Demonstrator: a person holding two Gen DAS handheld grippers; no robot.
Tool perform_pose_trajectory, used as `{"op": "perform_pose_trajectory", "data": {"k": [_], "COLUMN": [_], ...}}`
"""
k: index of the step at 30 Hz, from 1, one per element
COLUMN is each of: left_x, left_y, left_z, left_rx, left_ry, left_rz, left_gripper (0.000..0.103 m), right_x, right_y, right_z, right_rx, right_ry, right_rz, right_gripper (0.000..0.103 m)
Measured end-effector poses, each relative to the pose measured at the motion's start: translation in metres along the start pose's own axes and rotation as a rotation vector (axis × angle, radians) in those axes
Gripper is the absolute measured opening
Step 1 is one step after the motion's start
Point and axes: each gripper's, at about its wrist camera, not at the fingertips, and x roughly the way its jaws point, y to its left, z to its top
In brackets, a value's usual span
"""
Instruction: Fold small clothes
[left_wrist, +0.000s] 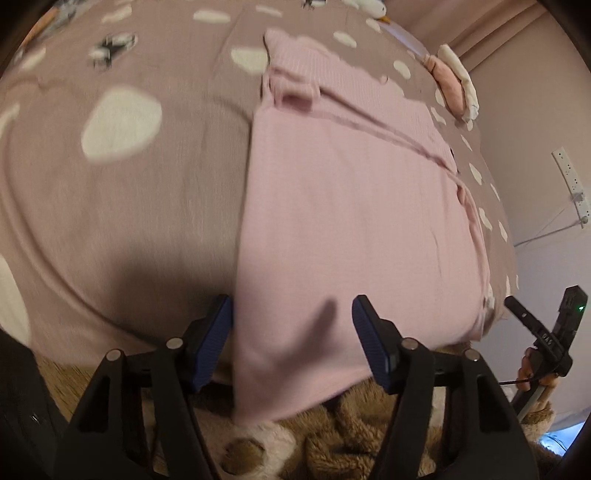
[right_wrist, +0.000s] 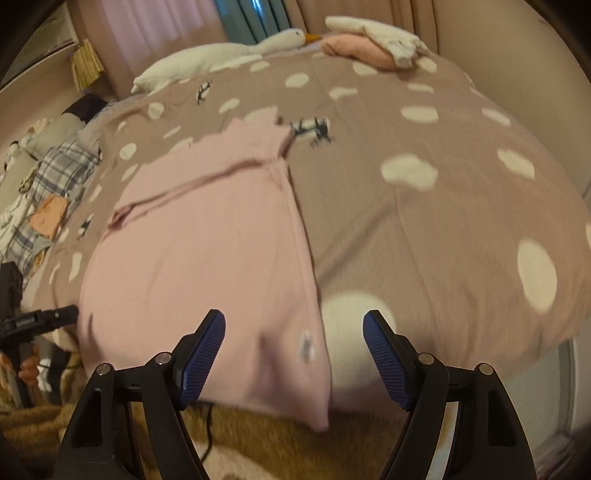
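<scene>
A pale pink knit garment (left_wrist: 351, 206) lies flat on the mauve spotted bedspread (left_wrist: 129, 206), its near hem hanging over the bed's front edge. My left gripper (left_wrist: 291, 325) is open, its blue pads straddling the garment's near left corner. In the right wrist view the same garment (right_wrist: 207, 258) lies left of centre, and my right gripper (right_wrist: 295, 343) is open around its near right corner, which bears a small label. The right gripper's body (left_wrist: 546, 332) shows at the right edge of the left wrist view. The left gripper's body (right_wrist: 37, 321) shows at the left edge of the right wrist view.
Folded pink and white clothes (right_wrist: 373, 44) are stacked at the far side of the bed. A white goose plush (right_wrist: 236, 51) and checked bedding (right_wrist: 55, 173) lie at the far left. A brown fluffy rug (left_wrist: 332, 435) lies below the bed edge. A power strip (left_wrist: 570, 181) hangs on the wall.
</scene>
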Motion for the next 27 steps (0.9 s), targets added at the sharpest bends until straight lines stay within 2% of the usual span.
{"op": "perform_pose_trajectory", "data": {"k": [5,9,12,14,16,17,18,19,20,23,25,27], "left_x": [0.001,0.005,0.012,0.016,0.018,0.019,0.018,0.019,0.017,0.009,-0.002,-0.014], "left_y": [-0.003,0.000,0.003,0.006,0.007,0.007,0.008,0.008,0.009,0.005,-0.001,-0.006], "left_z": [-0.011,-0.016,-0.022,-0.025,-0.026,-0.026,-0.026,-0.026,-0.026,-0.028,-0.027,-0.022], "left_rx": [0.022,0.010,0.005,-0.002,-0.002,0.001,0.005,0.003,-0.007,0.007,0.011,0.017], "left_ry": [0.006,0.044,0.078,0.097,0.104,0.101,0.098,0.091,0.087,0.066,0.047,0.031], "left_rz": [-0.013,-0.042,-0.049,-0.048,-0.043,-0.035,-0.023,-0.009,-0.014,-0.038,-0.116,-0.194], "left_gripper": [0.064,0.063,0.054,0.039,0.029,0.020,0.015,0.005,0.005,0.004,0.004,0.003], "right_x": [0.002,0.008,0.013,0.017,0.021,0.023,0.026,0.028,0.032,0.035,0.030,0.019], "right_y": [-0.004,-0.005,-0.003,-0.001,0.000,0.000,0.000,0.000,-0.001,0.001,0.005,0.009], "right_z": [-0.014,-0.023,-0.029,-0.032,-0.034,-0.035,-0.035,-0.035,-0.036,-0.037,-0.036,-0.031], "right_rx": [0.023,0.032,0.029,0.027,0.016,0.013,0.010,0.008,0.009,-0.006,-0.024,-0.018], "right_ry": [0.036,0.077,0.100,0.124,0.140,0.146,0.154,0.159,0.172,0.188,0.183,0.154], "right_rz": [-0.001,-0.004,0.004,0.012,0.016,0.014,0.007,0.001,-0.006,-0.027,-0.011,0.051], "right_gripper": [0.068,0.062,0.059,0.055,0.051,0.050,0.050,0.046,0.041,0.016,0.009,0.008]}}
